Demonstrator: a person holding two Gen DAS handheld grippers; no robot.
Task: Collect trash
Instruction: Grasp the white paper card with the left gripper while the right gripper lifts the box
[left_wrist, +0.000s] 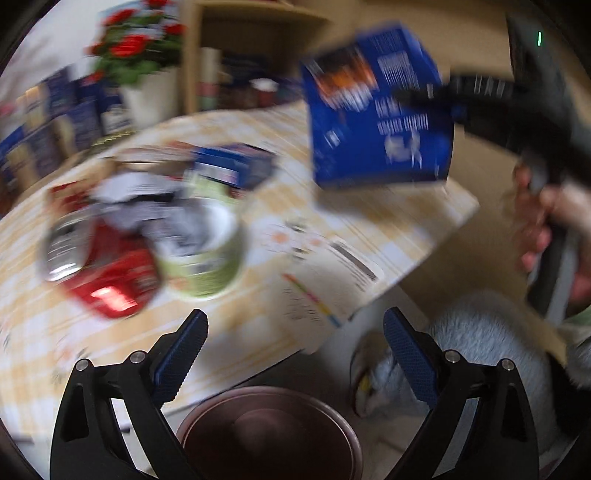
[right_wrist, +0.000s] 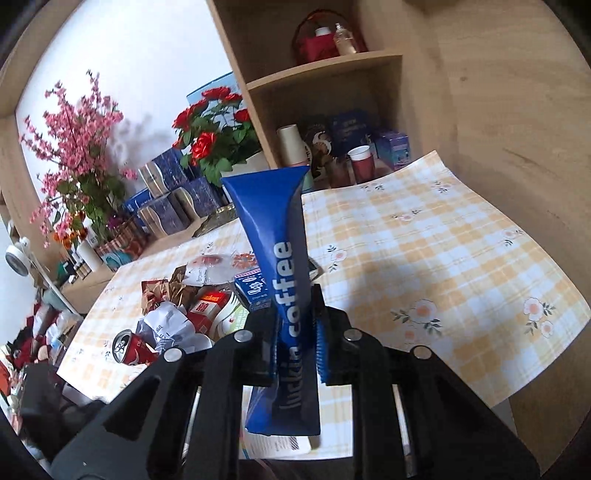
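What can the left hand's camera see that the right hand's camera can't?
Only the left wrist view shows the dark round bin below the table edge, the open left gripper, and a hand holding the other tool. Only the right wrist view shows the pink blossom branches and the wooden shelf. Both show the flattened blue coffee bag pinched in the right gripper, the crushed red can and the yellow checked tablecloth.

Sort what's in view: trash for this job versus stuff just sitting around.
Trash:
blue coffee bag, clamped in right tongs
red can
crumpled paper
green-banded cup

Just sitting around:
red roses
pink blossoms
shelf cups
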